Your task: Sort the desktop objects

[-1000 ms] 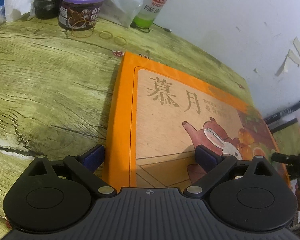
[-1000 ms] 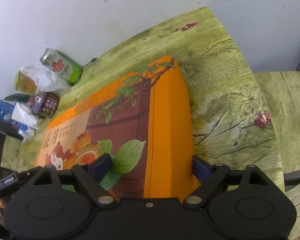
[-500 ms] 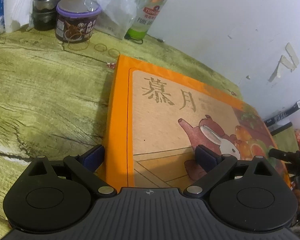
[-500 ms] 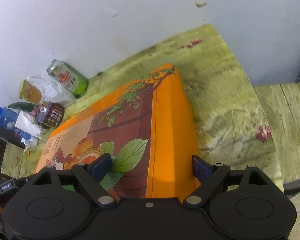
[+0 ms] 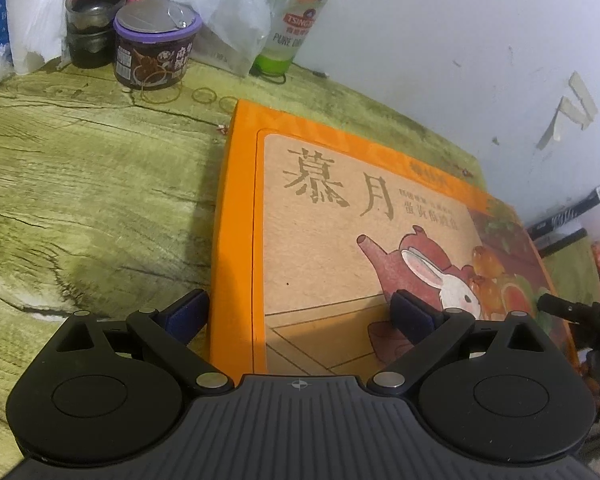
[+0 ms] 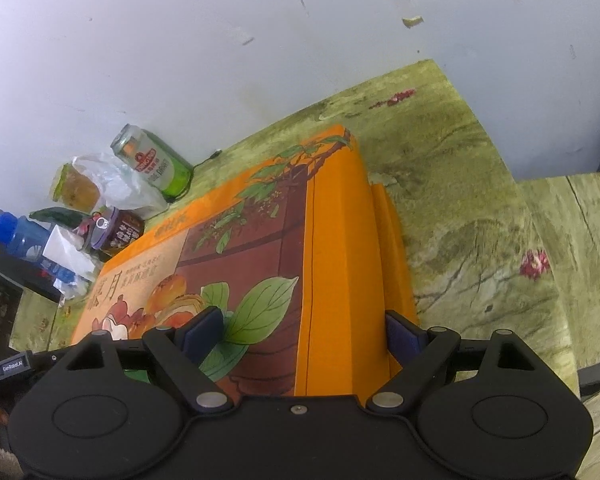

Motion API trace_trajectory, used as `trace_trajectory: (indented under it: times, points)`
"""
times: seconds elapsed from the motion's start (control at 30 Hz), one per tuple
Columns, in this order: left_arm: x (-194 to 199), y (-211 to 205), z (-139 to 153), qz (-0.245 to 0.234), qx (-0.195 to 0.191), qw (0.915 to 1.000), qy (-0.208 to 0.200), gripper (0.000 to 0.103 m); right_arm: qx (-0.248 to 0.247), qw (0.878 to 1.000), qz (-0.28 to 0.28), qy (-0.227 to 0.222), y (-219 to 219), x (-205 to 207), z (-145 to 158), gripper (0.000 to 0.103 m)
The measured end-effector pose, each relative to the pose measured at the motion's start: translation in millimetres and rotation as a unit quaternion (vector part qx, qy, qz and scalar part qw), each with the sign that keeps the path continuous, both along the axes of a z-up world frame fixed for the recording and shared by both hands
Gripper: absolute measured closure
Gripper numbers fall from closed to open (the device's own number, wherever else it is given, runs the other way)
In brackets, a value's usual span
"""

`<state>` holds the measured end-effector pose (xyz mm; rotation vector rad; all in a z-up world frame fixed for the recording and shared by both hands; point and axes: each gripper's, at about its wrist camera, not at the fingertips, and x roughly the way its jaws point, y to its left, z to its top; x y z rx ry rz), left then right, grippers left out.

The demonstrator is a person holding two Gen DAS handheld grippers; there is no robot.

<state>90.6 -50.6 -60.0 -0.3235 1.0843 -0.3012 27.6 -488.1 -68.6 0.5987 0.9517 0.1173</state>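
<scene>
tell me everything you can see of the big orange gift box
The large flat orange cardboard gift box has a lid printed with a tan panel, Chinese characters, a rabbit, a teapot, fruit and leaves. It lies over the green wood-grain table. The right view shows a lower orange layer under the lid's edge. The left claw and right claw each straddle a near corner, fingers spread.

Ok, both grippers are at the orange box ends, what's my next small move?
Probably close both. The left gripper and right gripper are open, each straddling an end edge of the orange box, which lies flat on the table, so nothing grips it.
</scene>
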Motion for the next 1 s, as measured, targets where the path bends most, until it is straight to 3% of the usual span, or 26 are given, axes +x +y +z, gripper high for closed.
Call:
trace_trajectory:
  times: [1.0]
  points:
    - [10,-10,-7,-0.006,0.006,0.9991,0.043,0.004,0.001,1.0,-0.019,-0.01,-2,-19,-6,0.018]
